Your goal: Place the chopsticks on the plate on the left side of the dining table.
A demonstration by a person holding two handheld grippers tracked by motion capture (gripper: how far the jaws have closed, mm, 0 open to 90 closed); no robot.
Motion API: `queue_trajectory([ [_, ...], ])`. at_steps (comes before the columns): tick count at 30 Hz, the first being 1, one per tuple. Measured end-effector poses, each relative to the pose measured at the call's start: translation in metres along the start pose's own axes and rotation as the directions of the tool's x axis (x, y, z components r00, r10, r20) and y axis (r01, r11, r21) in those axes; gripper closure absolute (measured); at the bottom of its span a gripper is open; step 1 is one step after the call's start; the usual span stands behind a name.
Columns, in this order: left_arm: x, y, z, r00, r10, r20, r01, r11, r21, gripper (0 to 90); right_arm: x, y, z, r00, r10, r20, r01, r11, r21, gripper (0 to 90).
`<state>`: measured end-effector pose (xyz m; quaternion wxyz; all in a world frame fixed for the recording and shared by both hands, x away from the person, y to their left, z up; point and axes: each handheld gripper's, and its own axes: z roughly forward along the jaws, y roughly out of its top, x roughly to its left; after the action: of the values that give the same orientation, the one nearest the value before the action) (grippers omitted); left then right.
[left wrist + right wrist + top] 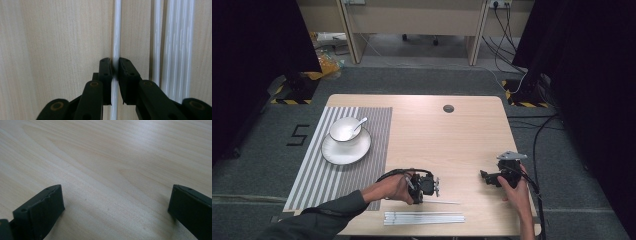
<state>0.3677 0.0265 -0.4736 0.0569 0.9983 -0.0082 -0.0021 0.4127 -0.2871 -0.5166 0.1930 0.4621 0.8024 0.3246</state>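
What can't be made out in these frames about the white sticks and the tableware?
- Held white stick: its near end is cut off by the bottom edge in the left gripper view.
- Stick bundle: the count is too small to tell in the high view.
- Bowl: any contents are too small to tell; spoon partly inside.

At the lower middle of the high view, one thin white plastic rod [443,202] lies apart from a bundle of white rods [424,218] too tightly packed to count. At the left: one striped grey placemat [327,170], one white plate [346,148], one white bowl [343,131], one spoon [361,123]. Two black tools: left [436,186], right [482,175].
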Motion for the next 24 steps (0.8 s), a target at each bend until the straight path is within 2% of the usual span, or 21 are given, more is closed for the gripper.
queue_trajectory([
  [2, 0.001, 0.002, 0.001, 1.0, -0.004, 0.008, 0.004, 0.9998, 0.017, 81.5, 0.0, 0.0, 0.0, 1.0, 0.0, 0.0, 0.0, 1.0, -0.001, 0.2],
  [4, 0.0, 0.006, 0.001, 0.9999, 0.014, -0.003, -0.014, 0.9991, 0.041, 82.0, 0.0, 0.0, 0.0, 1.0, 0.0, 0.0, 0.0, 1.0, -0.001, 0.2],
  [7, -0.002, 0.01, 0.002, 0.9998, 0.017, -0.012, -0.016, 0.9976, 0.067, 83.8, 0.0, 0.0, 0.0, 1.0, 0.0, 0.0, 0.0, 1.0, 0.0, 0.2],
  [10, -0.001, 0.013, 0.001, 0.9997, 0.025, -0.005, -0.025, 0.9961, 0.084, 84.4, 0.0, 0.0, 0.0, 1.0, 0.0, 0.0, 0.0, 1.0, -0.001, 0.2],
  [14, -0.001, 0.011, 0.001, 0.9991, 0.041, -0.006, -0.041, 0.9965, 0.073, 84.6, 0.0, 0.0, 0.0, 1.0, -0.001, 0.0, 0.001, 1.0, 0.0, 0.2],
  [20, -0.001, 0.008, 0.001, 0.9994, 0.033, -0.008, -0.032, 0.998, 0.055, 84.7, 0.0, 0.0, 0.0, 1.0, 0.0, 0.0, 0.0, 1.0, 0.0, 0.2],
  [24, 0.001, 0.007, 0.001, 0.9993, 0.036, 0.007, -0.036, 0.9983, 0.045, 84.8, 0.0, 0.0, 0.0, 1.0, 0.0, 0.0, 0.0, 1.0, -0.001, 0.2],
])
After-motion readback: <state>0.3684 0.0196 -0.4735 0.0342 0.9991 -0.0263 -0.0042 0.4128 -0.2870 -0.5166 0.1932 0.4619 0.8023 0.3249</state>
